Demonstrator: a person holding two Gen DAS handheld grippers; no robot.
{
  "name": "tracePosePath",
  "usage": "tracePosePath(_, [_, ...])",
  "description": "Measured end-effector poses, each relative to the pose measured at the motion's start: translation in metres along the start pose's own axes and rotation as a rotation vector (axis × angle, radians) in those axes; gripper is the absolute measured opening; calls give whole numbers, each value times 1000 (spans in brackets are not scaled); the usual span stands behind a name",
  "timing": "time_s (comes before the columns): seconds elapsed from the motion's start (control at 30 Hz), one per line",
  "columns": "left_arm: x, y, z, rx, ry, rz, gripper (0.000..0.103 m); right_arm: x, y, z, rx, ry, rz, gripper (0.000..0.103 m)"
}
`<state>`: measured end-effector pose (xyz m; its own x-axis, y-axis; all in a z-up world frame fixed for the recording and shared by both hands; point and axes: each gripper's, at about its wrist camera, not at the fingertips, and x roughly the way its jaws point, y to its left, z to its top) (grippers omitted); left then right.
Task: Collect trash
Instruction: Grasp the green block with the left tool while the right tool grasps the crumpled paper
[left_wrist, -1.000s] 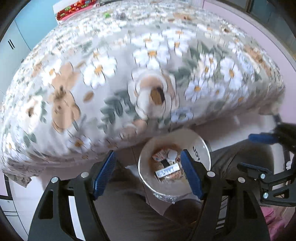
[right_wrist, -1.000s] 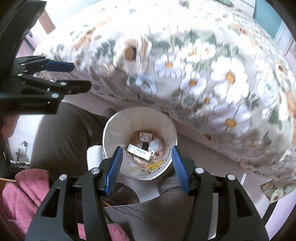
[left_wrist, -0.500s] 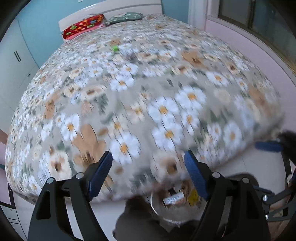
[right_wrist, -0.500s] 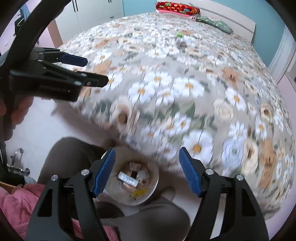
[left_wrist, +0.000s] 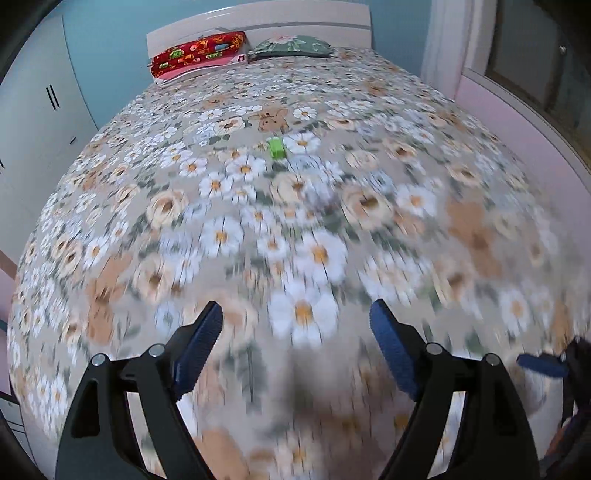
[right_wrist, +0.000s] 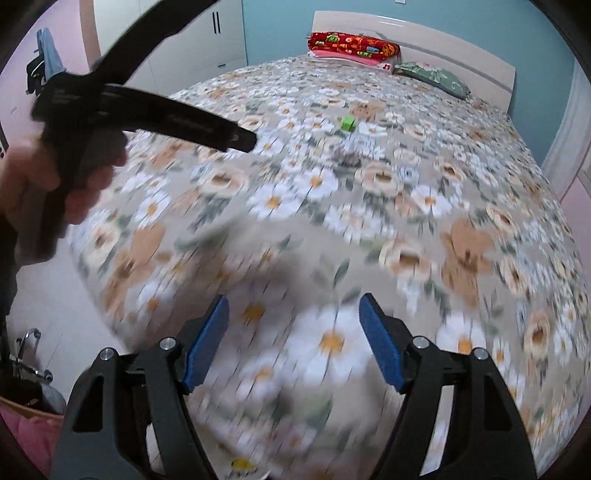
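Both views swing up from the white bin onto the floral bedspread; the bin is no longer in view. We have just been widening the left gripper and right gripper, and nothing sits between their jaws. We judge the next trash to be the green scrap and a greyish crumpled piece just beside it, mid-bed, well ahead of us.
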<state>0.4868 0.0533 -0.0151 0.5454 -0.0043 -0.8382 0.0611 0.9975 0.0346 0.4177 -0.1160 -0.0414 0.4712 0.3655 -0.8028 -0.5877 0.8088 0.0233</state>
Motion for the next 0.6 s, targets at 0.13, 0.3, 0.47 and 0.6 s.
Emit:
tracePosePath(0.13, [54,8,59,18,-8,34,84,47,-26,47,-18,-13,12,73])
tracePosePath(0.3, [99,16,115,14,-10,33,84,101,-55,103,-24,-13,22,73])
tracePosePath(0.47, [145,20,155,4,62,11,84,147,-80,138,36,44,104,73])
tracePosePath(0.6, [170,23,180,-5,67,39,84,178,-96,155,88,76,134,73])
